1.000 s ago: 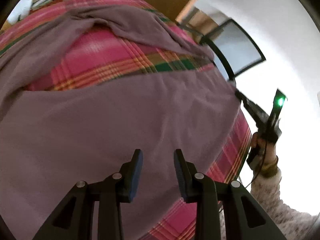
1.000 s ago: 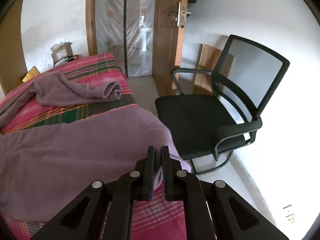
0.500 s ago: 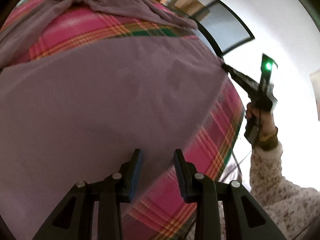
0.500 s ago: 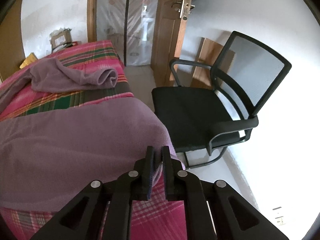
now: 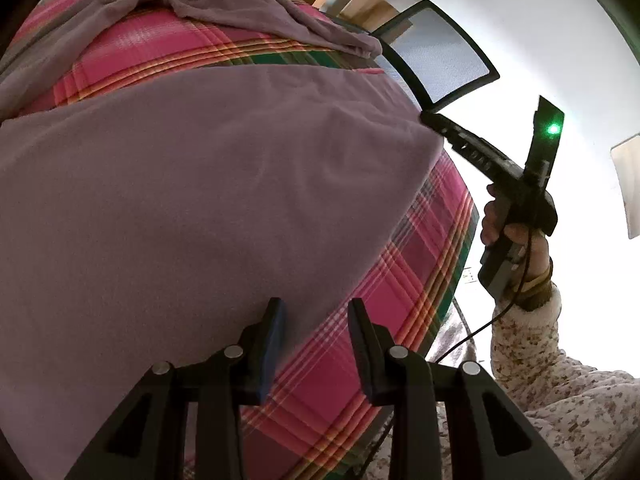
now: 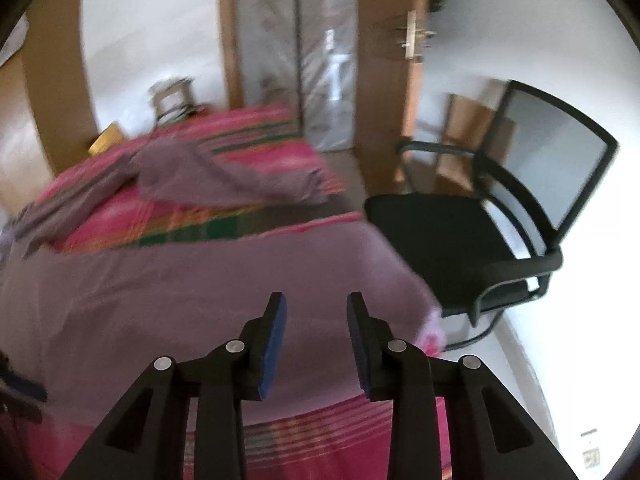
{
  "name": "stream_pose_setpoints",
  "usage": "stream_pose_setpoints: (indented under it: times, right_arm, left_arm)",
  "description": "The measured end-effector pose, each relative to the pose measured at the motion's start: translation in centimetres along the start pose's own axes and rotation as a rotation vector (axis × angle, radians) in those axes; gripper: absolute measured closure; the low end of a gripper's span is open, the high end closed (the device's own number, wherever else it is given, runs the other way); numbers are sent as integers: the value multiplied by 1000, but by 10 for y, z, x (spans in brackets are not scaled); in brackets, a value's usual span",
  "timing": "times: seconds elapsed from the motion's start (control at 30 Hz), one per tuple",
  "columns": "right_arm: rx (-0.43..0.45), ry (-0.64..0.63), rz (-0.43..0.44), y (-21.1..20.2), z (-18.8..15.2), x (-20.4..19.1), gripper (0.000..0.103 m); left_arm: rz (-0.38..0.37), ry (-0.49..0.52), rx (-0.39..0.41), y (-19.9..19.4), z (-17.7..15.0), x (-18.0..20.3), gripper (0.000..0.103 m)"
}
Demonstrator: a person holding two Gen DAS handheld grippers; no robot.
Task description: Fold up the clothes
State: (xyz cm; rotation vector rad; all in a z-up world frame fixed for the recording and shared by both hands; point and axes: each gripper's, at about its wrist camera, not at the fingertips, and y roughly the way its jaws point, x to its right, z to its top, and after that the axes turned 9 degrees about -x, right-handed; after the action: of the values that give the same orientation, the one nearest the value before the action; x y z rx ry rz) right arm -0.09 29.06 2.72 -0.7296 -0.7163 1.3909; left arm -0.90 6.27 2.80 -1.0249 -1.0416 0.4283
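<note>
Here, your left gripper [image 5: 316,312] hangs over the near edge of the mauve-purple knitted garment [image 5: 192,184], its jaws standing partly apart with nothing pressed between the blue pads; the left pad sits above the garment's hem and the right pad above the bare pink, green and orange plaid bedspread [image 5: 416,264]. The garment lies spread flat across the bedspread, its body filling the near part of the bed and one long sleeve [image 5: 224,4] trailing in loose folds along the far side, with a band of plaid showing between body and sleeve. Your right gripper [image 6: 316,312] has just been opening: its jaws now stand moderately apart and empty above the garment's right corner [image 6: 400,276], which rests on the bed at the mattress edge. In the left wrist view your right hand [image 5: 516,236] grips the handle of that tool beyond the bed's right side, a green light [image 5: 554,129] glowing on its upright mount, and a speckled cream sleeve [image 5: 560,384] covers the forearm. A black mesh-backed office chair [image 6: 460,240] stands just beside the bed's right corner, in front of a wooden door [image 6: 384,80]; the right wrist view is blurred.
</note>
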Motion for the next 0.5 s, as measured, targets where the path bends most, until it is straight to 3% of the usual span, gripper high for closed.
stream_pose_setpoints:
  times: [0.23,0.37,0.5]
  right_arm:
    - [-71,-20,-64,0,-29,0,69]
    - [-83,21,-71,-8,-43,16,58]
    - [-108,27,-78,-12,-47,23,57]
  left_arm:
    - [-8,-3,-9,3,4,3,70]
    - [-1,0,-19,4,8,0,70]
    - [8,5,-22,8,12,-2,70]
